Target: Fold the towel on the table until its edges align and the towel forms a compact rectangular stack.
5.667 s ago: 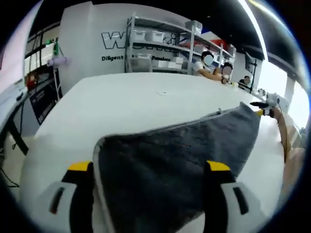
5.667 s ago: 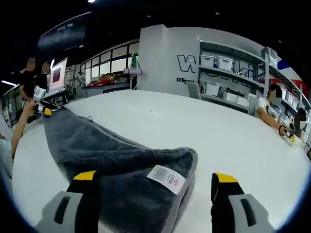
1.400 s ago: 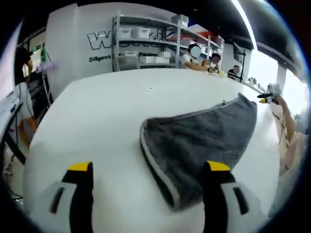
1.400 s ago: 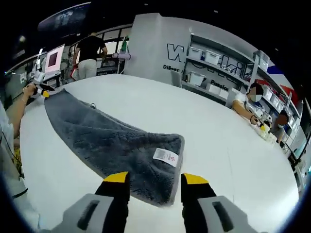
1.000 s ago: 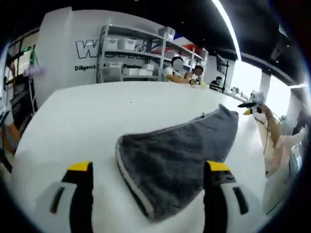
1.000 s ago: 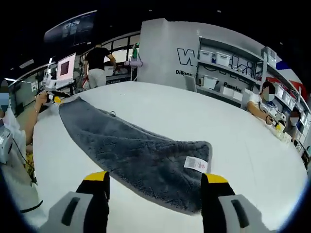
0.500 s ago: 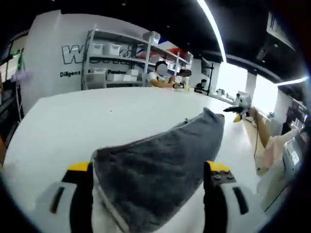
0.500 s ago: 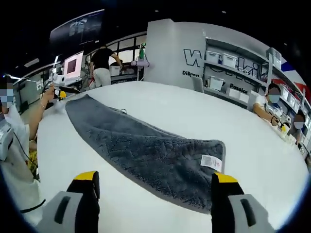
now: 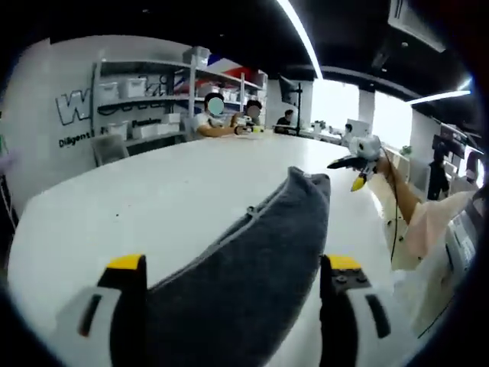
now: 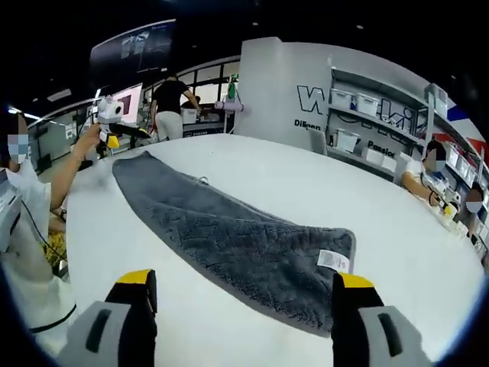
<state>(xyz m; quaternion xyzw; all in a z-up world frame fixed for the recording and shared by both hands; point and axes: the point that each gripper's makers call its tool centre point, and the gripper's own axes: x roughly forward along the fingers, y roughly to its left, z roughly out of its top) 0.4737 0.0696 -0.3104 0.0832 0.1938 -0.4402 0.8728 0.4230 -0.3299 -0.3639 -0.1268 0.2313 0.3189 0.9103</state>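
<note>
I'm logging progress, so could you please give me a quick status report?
Both hand-held grippers open, holding nothing. Towel flat on table, folded into a long strip, not yet compact. Nothing in the way.

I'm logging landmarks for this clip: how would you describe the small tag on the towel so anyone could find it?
On the big white table lies a long grey towel. Follow it to the end nearest the right gripper: the white label sits near that corner, the one pale printed patch on the dark pile.

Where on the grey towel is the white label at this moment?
In the right gripper view, the white label sits on the near end of the grey towel, beside its right corner, just above the right gripper's right-hand jaw, on the white table.
</note>
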